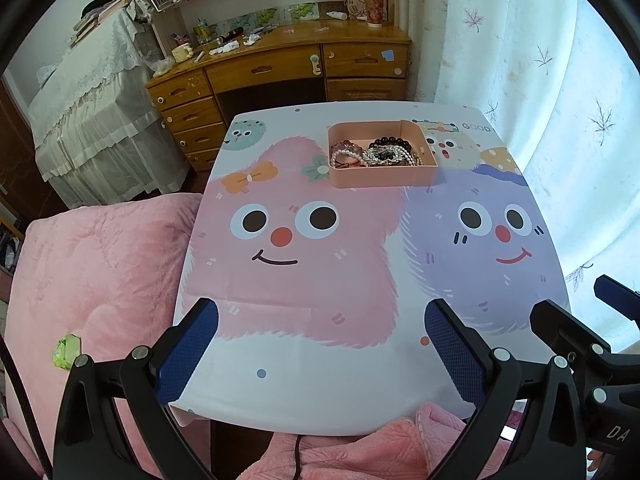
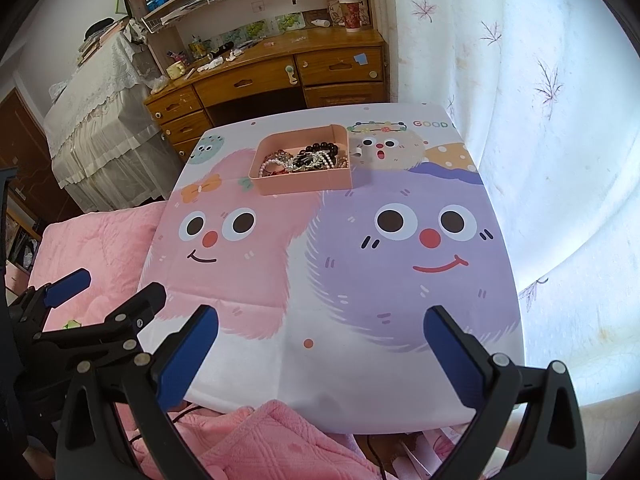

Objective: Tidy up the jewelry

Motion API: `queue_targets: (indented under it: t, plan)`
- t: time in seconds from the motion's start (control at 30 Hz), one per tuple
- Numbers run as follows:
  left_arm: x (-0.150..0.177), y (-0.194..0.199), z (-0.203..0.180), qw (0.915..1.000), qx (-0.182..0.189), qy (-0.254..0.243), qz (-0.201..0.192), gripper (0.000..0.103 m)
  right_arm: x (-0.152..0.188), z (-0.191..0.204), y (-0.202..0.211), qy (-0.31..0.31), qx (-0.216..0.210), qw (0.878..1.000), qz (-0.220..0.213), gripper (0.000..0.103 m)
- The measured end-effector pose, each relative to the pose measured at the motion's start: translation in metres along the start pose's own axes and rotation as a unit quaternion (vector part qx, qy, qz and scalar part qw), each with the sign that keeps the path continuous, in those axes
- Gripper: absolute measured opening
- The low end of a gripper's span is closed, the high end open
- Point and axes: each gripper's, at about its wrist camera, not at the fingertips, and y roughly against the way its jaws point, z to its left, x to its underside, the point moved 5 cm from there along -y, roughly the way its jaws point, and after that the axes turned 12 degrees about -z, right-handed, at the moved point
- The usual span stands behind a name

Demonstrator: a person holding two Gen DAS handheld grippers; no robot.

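A pink open box point(image 1: 380, 178) point(image 2: 304, 184) sits at the far middle of the cartoon-print table point(image 1: 304, 392) point(image 2: 344, 392). Inside lie a pearl bracelet point(image 1: 347, 155) point(image 2: 267, 165), a dark bead bracelet point(image 1: 390, 143) point(image 2: 322, 147) and a tangle of silver chains point(image 1: 384, 156) point(image 2: 310, 160). My left gripper point(image 1: 322, 312) hangs open over the table's near edge with nothing between its fingers. Beside it, my right gripper point(image 2: 320, 320) is open and empty too. Both are well short of the box. The left gripper point(image 2: 104, 292) also shows at the left of the right wrist view.
A pink quilted bed point(image 1: 92, 280) lies left of the table, with a small green packet point(image 1: 66, 351) on it. A wooden desk point(image 1: 280, 64) with drawers and clutter stands beyond. White curtains point(image 1: 560, 120) hang along the right. Pink blanket point(image 2: 272, 440) bunches below the near edge.
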Motion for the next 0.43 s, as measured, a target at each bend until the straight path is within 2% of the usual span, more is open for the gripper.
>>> queue_targets:
  t: [0.43]
  plan:
    - [-0.0018, 0.0021, -0.0033, 0.9999, -0.005, -0.006, -0.006, 0.102, -0.0011, -0.0054, 0.0006, -0.006, 0.001, 1.000, 0.000, 0.103]
